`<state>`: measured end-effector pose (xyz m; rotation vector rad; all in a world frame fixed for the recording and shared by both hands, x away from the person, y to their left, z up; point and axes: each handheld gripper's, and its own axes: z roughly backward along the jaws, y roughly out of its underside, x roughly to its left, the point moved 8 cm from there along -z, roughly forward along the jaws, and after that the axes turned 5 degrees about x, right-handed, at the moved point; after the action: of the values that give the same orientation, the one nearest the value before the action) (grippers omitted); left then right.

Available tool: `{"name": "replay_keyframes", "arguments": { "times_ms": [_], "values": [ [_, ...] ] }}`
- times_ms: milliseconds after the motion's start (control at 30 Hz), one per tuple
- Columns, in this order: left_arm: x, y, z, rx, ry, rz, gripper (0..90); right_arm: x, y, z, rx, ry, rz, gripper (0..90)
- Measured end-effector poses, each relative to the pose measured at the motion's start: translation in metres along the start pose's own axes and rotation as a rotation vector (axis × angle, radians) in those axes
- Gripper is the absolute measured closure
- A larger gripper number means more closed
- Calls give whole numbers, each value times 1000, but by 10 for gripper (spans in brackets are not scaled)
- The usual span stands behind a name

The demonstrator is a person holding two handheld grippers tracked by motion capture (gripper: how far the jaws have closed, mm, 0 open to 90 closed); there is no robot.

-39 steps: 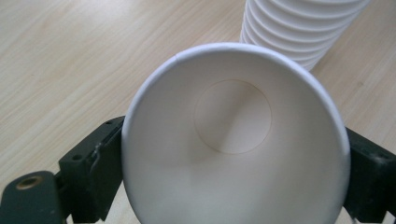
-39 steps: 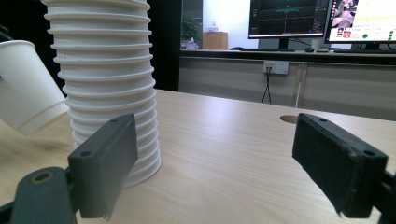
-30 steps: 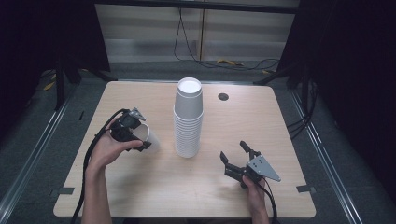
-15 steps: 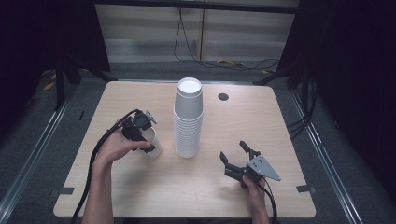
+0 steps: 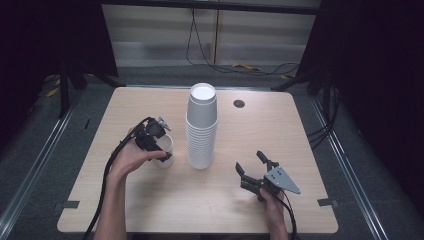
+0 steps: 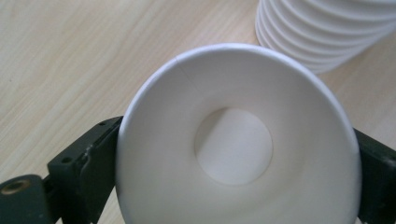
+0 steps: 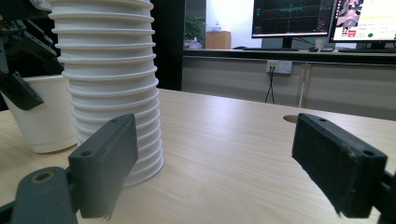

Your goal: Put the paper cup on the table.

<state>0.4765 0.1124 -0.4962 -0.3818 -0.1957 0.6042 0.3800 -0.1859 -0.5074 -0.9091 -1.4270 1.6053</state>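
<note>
A single white paper cup (image 5: 162, 162) stands upright on the wooden table (image 5: 165, 210), left of a tall stack of white cups (image 5: 201, 130). My left gripper (image 5: 165, 150) reaches down around this cup. In the left gripper view the cup's mouth (image 6: 233, 140) sits between the two black jaws, round and unsqueezed. The jaws have just been opening and stand open beside its wall. My right gripper (image 5: 249, 160) rests low on the table right of the stack, open and holding nothing. In the right gripper view the stack (image 7: 109, 84) and the single cup (image 7: 42, 116) rise beyond its left jaw.
A small dark hole (image 5: 239, 103) lies in the tabletop behind the stack. Black curtains and cables surround the table. Lit monitors (image 7: 292, 18) glow in the far background of the right gripper view. Bare wood lies between the stack and the right gripper.
The left hand has carried the single cup rightward and down, closer to the stack, and it now stands on the table. The right gripper has stayed in place.
</note>
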Motion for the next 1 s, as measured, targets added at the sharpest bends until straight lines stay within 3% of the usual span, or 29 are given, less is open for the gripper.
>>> {"name": "replay_keyframes", "arguments": {
  "times_ms": [133, 233, 433, 500, 633, 800, 900, 1000],
  "values": [
    [-1, 2, -6, -58, 31, 15, 51, 0, 0, 0, 0, 1, -1, 144],
    [-2, 5, -10, -83, 21, 8, 44, 0, 0, 0, 0, 1, -1, 144],
    [-1, 8, -11, -169, 21, 50, 43, 0, 0, 0, 0, 0, -1, 144],
    [0, 12, -11, -206, 9, 42, 43, 0, 0, 0, -2, -2, -2, 144],
    [1, 17, -10, -292, 18, 79, 41, 0, 0, 0, 0, -7, -2, 143],
    [2, 26, -15, -321, 17, 97, 44, 0, 0, 0, -1, -6, -1, 143],
    [3, 31, -19, -342, 12, 115, 110, 0, 0, 0, -1, -6, -1, 143],
    [2, 35, -18, -363, -7, 114, 121, 0, 0, 0, -1, -6, -1, 144]
  ]
}}
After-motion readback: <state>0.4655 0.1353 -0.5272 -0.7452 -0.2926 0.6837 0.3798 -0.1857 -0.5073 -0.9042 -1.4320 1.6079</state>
